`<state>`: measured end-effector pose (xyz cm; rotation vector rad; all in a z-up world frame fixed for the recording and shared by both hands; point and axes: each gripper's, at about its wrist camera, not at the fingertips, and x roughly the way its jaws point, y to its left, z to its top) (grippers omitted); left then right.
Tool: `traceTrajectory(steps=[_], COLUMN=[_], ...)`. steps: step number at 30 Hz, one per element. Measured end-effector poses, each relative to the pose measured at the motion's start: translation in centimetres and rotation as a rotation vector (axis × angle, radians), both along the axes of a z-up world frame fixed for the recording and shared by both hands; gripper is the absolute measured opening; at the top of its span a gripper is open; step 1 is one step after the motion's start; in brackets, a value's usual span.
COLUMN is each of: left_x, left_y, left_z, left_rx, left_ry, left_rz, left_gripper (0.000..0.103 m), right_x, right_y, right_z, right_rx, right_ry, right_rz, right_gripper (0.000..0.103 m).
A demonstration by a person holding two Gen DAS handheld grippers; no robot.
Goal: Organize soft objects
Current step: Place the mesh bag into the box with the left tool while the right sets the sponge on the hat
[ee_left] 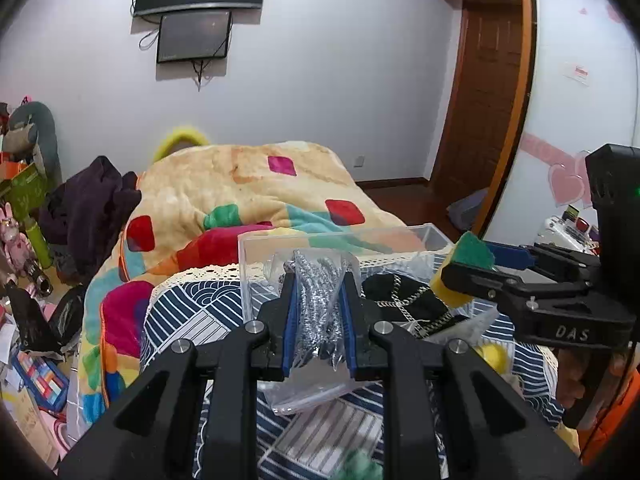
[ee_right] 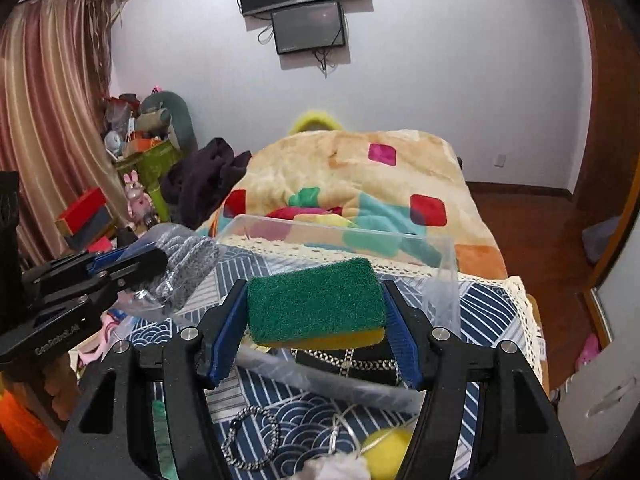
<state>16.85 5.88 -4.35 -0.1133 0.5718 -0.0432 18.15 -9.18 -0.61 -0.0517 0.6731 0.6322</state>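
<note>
- My left claw (ee_left: 319,300) is clenched on a clear bag of silver pipe cleaners (ee_left: 320,292), held above the near-left wall of the clear bin (ee_left: 420,236).
- My right claw (ee_right: 316,320) grips a green-and-yellow sponge (ee_right: 316,300) by its two ends, lifted over the bin's near edge.
- Inside the bin lies a black pouch (ee_left: 400,300) with a chain.
- The bin sits on the blue patterned cloth (ee_left: 188,312) covering the bench; a bracelet (ee_right: 250,438) and a yellow ball (ee_right: 386,450) lie nearer.
</note>
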Motion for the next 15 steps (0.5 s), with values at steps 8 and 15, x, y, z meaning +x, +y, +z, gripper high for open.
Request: traceTrajectory(steps=[8,15], left_x=[4.0,6.6], left_y=[0.2,-0.1], left_z=[-2.3,-4.6], left_rx=[-0.007,-0.011], left_ry=[0.094,0.173], left_rz=[0.004,-0.003], left_gripper=[0.019,0.019], right_x=[2.7,4.7], right_y=[1.8,2.8], right_z=[-1.8,-3.7], right_rx=[-0.068,-0.143], right_ry=[0.091,0.175], right_rz=[0.023,0.049], right_gripper=[0.062,0.062])
